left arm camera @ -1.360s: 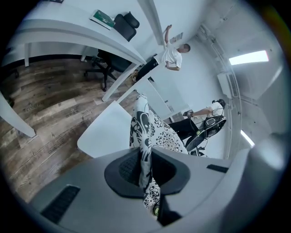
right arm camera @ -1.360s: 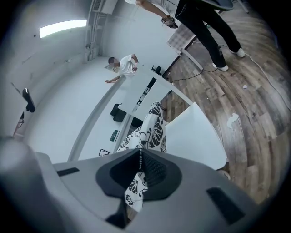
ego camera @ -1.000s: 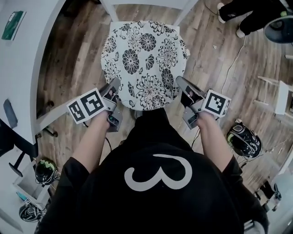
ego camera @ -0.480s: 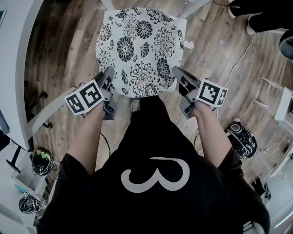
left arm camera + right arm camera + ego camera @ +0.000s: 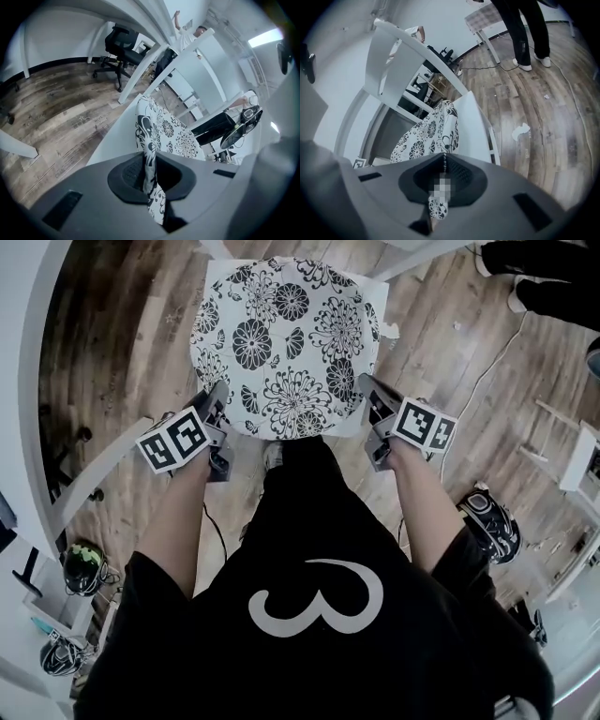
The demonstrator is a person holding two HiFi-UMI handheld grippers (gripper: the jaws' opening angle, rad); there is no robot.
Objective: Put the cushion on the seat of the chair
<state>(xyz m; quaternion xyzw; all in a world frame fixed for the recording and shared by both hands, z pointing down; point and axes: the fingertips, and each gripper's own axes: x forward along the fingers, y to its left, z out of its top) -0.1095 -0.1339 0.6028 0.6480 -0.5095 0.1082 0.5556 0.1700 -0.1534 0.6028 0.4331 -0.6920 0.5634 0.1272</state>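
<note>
Gripping the near left edge of the flat black-and-white floral fabric cushion, the left hand-held gripper is clenched on the cloth. In the left gripper view a fold of the patterned fabric stands upright, pinched between its dark ribbed pads. The right hand-held gripper is likewise clenched on the near right edge, with a strip of the same fabric caught between its jaws in the right gripper view.

Location of the cushion: it is spread over the seat of the white-framed chair, directly ahead of the person. Its near edge is held between the two tools and its far edge lies towards the chair back. The white seat rim shows just beside the cushion on both sides. Whether the cushion lies fully on the seat cannot be told.

Markings: each tool carries a cube with square black-and-white coded markers, the left cube and the right cube; neither shows readable words. The person's black shirt bears a large white figure 3. No brand or label can be read on the cushion.

Surroundings: brown wood-plank floor. A black office chair stands far left, well apart. A second person's black-trousered legs stand far right.
</note>
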